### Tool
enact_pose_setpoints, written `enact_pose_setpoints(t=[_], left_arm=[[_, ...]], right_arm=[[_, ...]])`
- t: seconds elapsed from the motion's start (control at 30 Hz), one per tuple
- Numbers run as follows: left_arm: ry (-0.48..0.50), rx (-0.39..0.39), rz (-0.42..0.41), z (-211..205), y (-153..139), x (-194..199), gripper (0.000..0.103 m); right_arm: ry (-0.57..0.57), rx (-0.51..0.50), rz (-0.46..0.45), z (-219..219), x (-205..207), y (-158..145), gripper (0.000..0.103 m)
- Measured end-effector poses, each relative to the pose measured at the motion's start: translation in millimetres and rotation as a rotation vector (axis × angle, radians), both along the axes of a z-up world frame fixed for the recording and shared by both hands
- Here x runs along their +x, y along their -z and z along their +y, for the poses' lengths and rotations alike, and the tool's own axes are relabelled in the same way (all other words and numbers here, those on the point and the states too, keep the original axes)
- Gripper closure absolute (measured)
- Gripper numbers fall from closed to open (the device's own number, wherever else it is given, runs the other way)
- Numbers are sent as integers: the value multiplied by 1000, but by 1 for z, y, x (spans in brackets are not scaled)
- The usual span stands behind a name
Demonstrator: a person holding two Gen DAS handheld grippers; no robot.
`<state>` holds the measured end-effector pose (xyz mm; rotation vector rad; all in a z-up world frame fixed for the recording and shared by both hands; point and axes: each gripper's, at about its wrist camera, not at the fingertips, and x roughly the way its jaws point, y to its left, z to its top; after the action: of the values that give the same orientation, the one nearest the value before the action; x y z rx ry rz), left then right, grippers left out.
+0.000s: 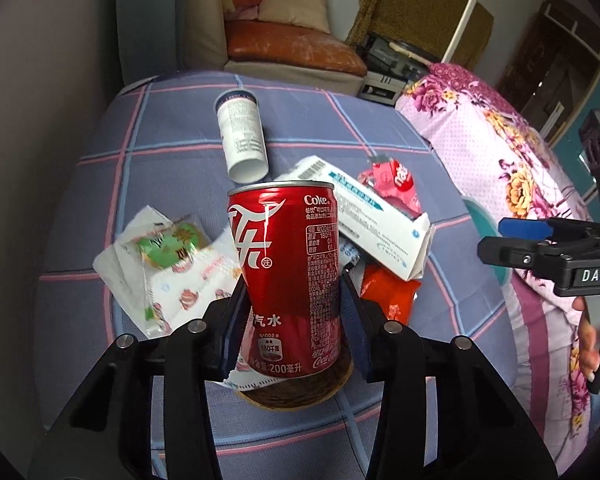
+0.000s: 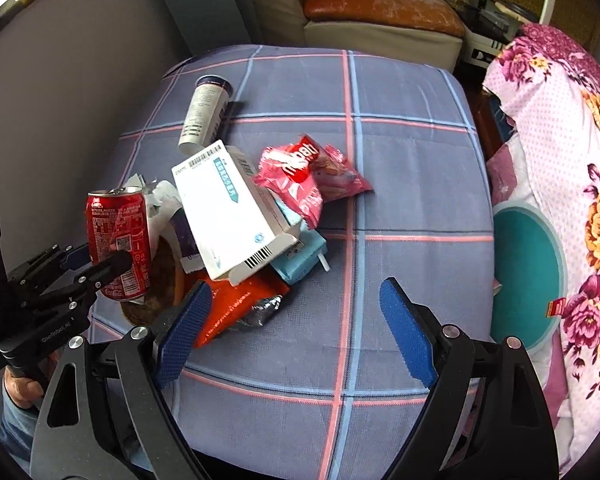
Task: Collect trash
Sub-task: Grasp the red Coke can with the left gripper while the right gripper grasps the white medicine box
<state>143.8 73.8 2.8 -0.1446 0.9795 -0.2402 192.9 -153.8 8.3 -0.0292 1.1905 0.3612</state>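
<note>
A: Left gripper (image 1: 294,312)?
B: Clamped on the red Coke can (image 1: 288,276), upright, pads on both sides, near the left edge of the plaid-covered table (image 2: 400,160).
A: Right gripper (image 2: 296,332)?
B: Jaws wide, nothing between them, over bare cloth toward the near edge.
A: Other trash?
B: White box (image 2: 228,216) on the pile mid-table, red snack wrapper (image 2: 300,172) beside it, orange packet (image 2: 236,308) under it, white tube (image 2: 204,116) lying toward the far-left corner.

Printed on the dented red aluminium drink can (image 1: 290,280): "Coke", "Coca-Cola", "汽水", "200毫升". Right of the can, on the black plastic gripper body (image 1: 588,276): "DAS". Behind the can, on the crumpled red snack wrapper (image 1: 400,184): partly legible "nab".
</note>
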Motion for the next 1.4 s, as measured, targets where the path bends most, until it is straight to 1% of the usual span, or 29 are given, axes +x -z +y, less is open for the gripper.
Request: enact_pose_setpoints(t=[0.1,0.23,0.37,0.43,0.53,0.63,0.7,0.77,0.8,0.87,0.97,1.17,1.4], left_arm=[[-14,-26,-19,14,-11,5,58],[-49,-42,-45,34,-20,13,58],[-73,-56,-53,51,-21,20,58],[-84,-66,-51,58,-19,24,58],[-95,-81,-39,67,-14,29,58],[-89,-89,-22,68,-8,34,58],[-82,-88,-12,66,-3,36,58],[-81,-91,-6,66,0,38,58],[-82,-94,-5,65,1,38,58],[-85,-91,-4,64,1,38,58],[-82,-85,-9,61,-1,36,58],[-78,-63,-27,52,-11,29,58],[-48,-51,-43,31,-27,23,58]], right_arm=[[-73,6,4,22,11,-1,23],[-185,-6,47,55,30,10,35],[-282,-33,103,83,43,29,35],[-302,-54,115,90,50,38,35],[-309,-82,108,93,62,45,34],[-299,-85,136,92,73,54,33],[-300,-98,145,93,75,60,30],[-304,-94,143,95,77,61,29],[-305,-90,137,95,76,61,30],[-315,-73,118,95,76,58,39],[-314,-60,110,94,70,53,42],[-265,10,86,81,56,33,42],[-201,115,32,45,34,-4,42]])
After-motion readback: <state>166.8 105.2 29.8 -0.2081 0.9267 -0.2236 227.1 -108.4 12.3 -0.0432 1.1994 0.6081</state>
